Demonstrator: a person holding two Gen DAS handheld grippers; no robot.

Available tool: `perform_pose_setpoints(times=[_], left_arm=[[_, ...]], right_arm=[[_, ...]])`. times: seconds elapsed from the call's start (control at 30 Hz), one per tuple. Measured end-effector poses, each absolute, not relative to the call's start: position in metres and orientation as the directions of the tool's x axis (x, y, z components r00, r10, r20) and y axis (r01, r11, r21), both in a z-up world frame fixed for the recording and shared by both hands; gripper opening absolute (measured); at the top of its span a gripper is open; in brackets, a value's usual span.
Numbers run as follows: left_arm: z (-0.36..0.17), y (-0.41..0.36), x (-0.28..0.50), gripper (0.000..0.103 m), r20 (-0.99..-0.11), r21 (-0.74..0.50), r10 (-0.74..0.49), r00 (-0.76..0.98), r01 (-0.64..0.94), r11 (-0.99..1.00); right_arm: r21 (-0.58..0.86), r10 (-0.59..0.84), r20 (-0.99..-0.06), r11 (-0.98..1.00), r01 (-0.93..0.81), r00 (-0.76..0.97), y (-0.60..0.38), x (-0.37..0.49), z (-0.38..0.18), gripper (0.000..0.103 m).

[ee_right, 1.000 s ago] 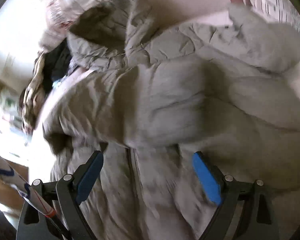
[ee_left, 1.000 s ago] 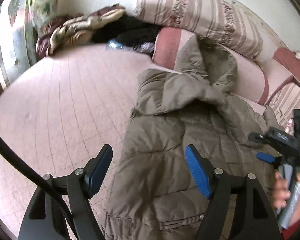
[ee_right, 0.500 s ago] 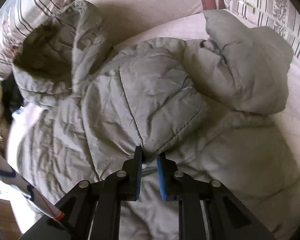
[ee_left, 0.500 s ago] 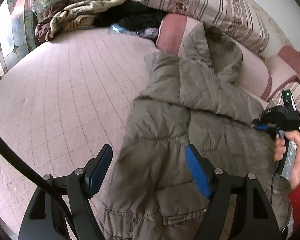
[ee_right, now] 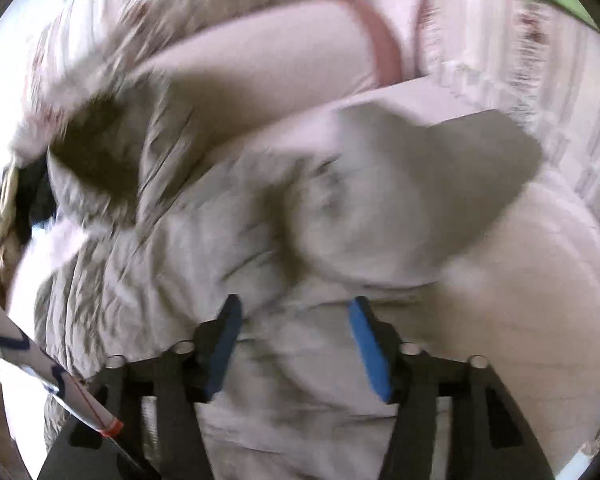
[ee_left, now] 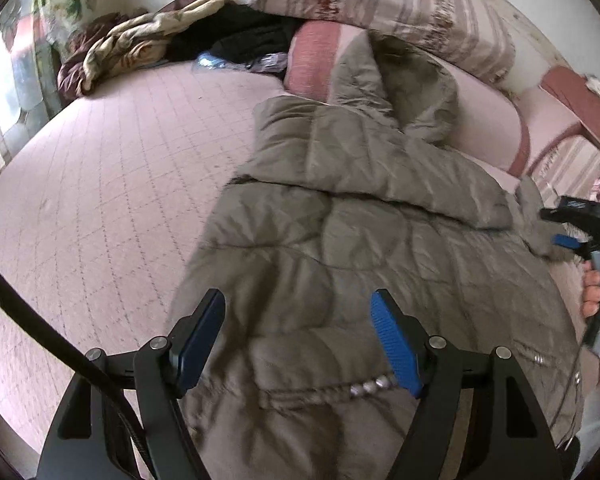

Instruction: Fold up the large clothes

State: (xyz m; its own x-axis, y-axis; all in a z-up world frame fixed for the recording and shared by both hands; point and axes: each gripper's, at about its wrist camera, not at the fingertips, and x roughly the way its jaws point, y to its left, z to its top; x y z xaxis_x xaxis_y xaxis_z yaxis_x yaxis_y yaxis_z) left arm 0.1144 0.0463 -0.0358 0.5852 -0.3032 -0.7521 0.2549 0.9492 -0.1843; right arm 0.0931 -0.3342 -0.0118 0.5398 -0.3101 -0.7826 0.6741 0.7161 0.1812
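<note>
An olive puffer jacket lies on the pink quilted bed cover, hood towards the pillows and one sleeve folded across its chest. My left gripper hovers open over the jacket's lower part, with nothing pinched. A hand holds my right gripper at the jacket's right edge. The right wrist view is blurred. There the right gripper has its jaws opening above the jacket. Cloth lies below the gap and the pads do not press on it. The other sleeve sticks out to the right.
A striped pillow and a pink bolster line the head of the bed. A crumpled blanket and black clothes lie at the far left corner. A black cable crosses the left view's lower left.
My right gripper, shut over the middle of the jacket half a second ago, has opened and drawn back to the right. The left gripper drifted slightly and stayed open.
</note>
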Motion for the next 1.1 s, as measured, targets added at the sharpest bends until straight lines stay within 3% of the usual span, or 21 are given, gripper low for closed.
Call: perform_pose_setpoints(times=[0.13, 0.37, 0.53, 0.7, 0.87, 0.93, 1.0, 1.1], left_arm=[[-0.035, 0.022, 0.099, 0.074, -0.747, -0.124, -0.289, 0.599, 0.302, 0.945], [-0.054, -0.009, 0.105, 0.074, -0.773, -0.045, -0.244, 0.586, 0.332, 0.942], [-0.078, -0.023, 0.126, 0.075, -0.805, -0.035, -0.207, 0.556, 0.304, 0.952], [-0.093, -0.036, 0.134, 0.088, -0.79, 0.039, -0.152, 0.594, 0.296, 0.955], [-0.1, -0.042, 0.139, 0.093, -0.785, 0.077, -0.12, 0.607, 0.288, 0.955], [-0.102, -0.042, 0.142, 0.094, -0.788, 0.076, -0.117, 0.604, 0.285, 0.955], [-0.102, -0.041, 0.142, 0.095, -0.789, 0.074, -0.118, 0.603, 0.284, 0.956], [-0.102, -0.04, 0.141, 0.095, -0.788, 0.072, -0.118, 0.605, 0.28, 0.957]], right_arm=[[0.203, -0.356, -0.789, 0.618, 0.76, 0.501, -0.406, 0.036, -0.015, 0.073], [0.424, -0.307, -0.803, 0.308, 0.852, 0.51, -0.533, -0.055, -0.062, 0.069], [0.497, -0.293, -0.775, 0.265, 0.826, 0.56, -0.582, -0.044, -0.083, 0.063], [0.501, -0.316, -0.763, 0.264, 0.824, 0.565, -0.619, -0.01, -0.092, 0.063], [0.481, -0.36, -0.755, 0.264, 0.836, 0.548, -0.651, 0.017, -0.094, 0.062], [0.443, -0.374, -0.769, 0.272, 0.854, 0.518, -0.66, 0.026, -0.091, 0.047], [0.4, -0.381, -0.79, 0.274, 0.874, 0.481, -0.664, 0.031, -0.086, 0.015], [0.386, -0.395, -0.784, 0.294, 0.874, 0.479, -0.664, 0.033, -0.068, 0.009]])
